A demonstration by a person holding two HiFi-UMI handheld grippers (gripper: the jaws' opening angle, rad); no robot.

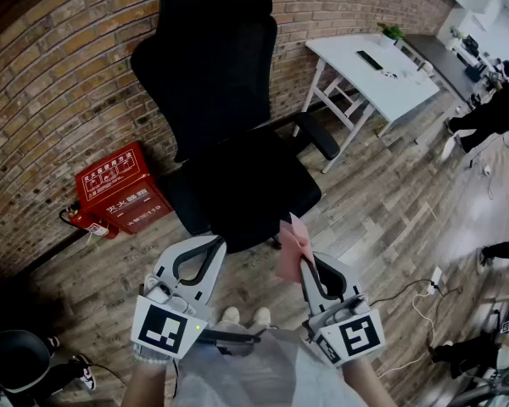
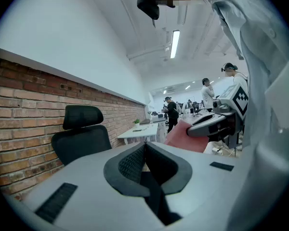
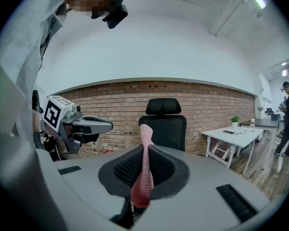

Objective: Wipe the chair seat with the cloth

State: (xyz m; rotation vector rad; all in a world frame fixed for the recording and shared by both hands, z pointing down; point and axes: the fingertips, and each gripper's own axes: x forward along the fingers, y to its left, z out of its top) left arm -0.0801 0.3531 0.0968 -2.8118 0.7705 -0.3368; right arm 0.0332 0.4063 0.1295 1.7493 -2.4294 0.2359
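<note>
Cloth (image 3: 143, 177) between jaws of right gripper (image 3: 145, 150)

The chair (image 1: 229, 142) was black, the cloth (image 1: 290, 253) pink, the box (image 1: 119, 190) red, the wall (image 1: 42, 100) reddish-brown brick. The left tongs (image 1: 214, 244) and right tongs (image 1: 305, 265) were grey, their markers (image 1: 163, 327) black-and-white.

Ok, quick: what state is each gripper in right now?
Left gripper: tongs shut, nothing between them.
Right gripper: tongs shut on the pink cloth.

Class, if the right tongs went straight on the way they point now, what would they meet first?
Probably the black chair, dead ahead of the right tongs; their pink cloth would touch first. Depth unclear.
</note>
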